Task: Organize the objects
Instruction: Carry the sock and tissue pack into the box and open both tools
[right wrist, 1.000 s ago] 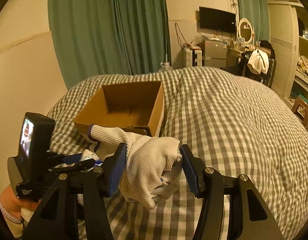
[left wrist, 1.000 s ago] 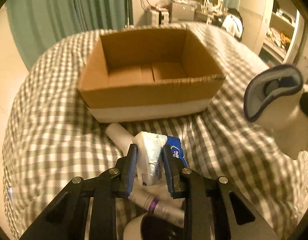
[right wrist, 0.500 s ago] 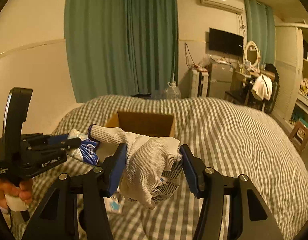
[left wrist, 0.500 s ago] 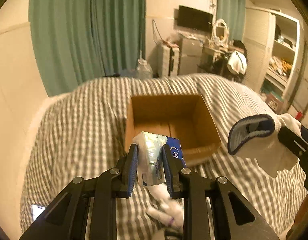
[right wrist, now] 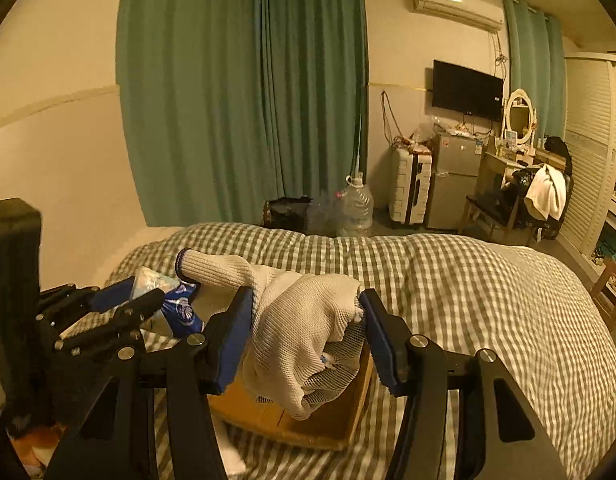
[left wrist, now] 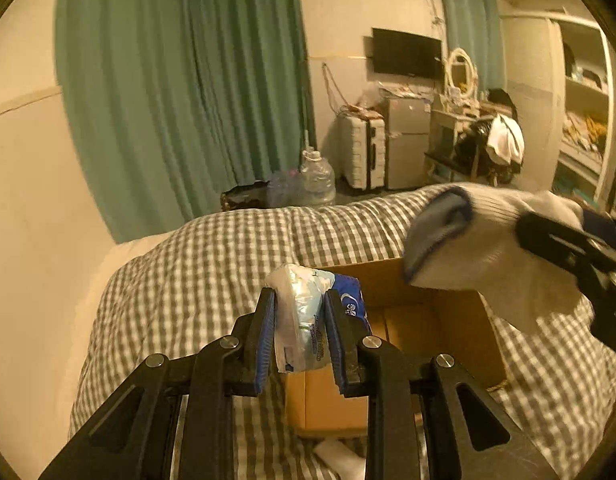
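My left gripper (left wrist: pixel 299 332) is shut on a white and blue tissue pack (left wrist: pixel 308 320) and holds it in the air near the left rim of the open cardboard box (left wrist: pixel 440 328). My right gripper (right wrist: pixel 305 336) is shut on a bundled white knit glove (right wrist: pixel 303 332) with a blue-edged cuff, raised over the box (right wrist: pixel 332 420). The glove (left wrist: pixel 480 248) and right gripper also show at the right of the left wrist view. The left gripper with the tissue pack (right wrist: pixel 163 300) shows at the left of the right wrist view.
The box sits on a bed with a grey checked cover (right wrist: pixel 468 280). A white item (left wrist: pixel 340 456) lies on the bed in front of the box. Green curtains (right wrist: pixel 243 92), a water jug (right wrist: pixel 354 208), a suitcase and a small fridge stand beyond the bed.
Both grippers have risen with their loads and moved toward the box. The box now sits low in both views, with the glove above it. The bed items have dropped out of sight.
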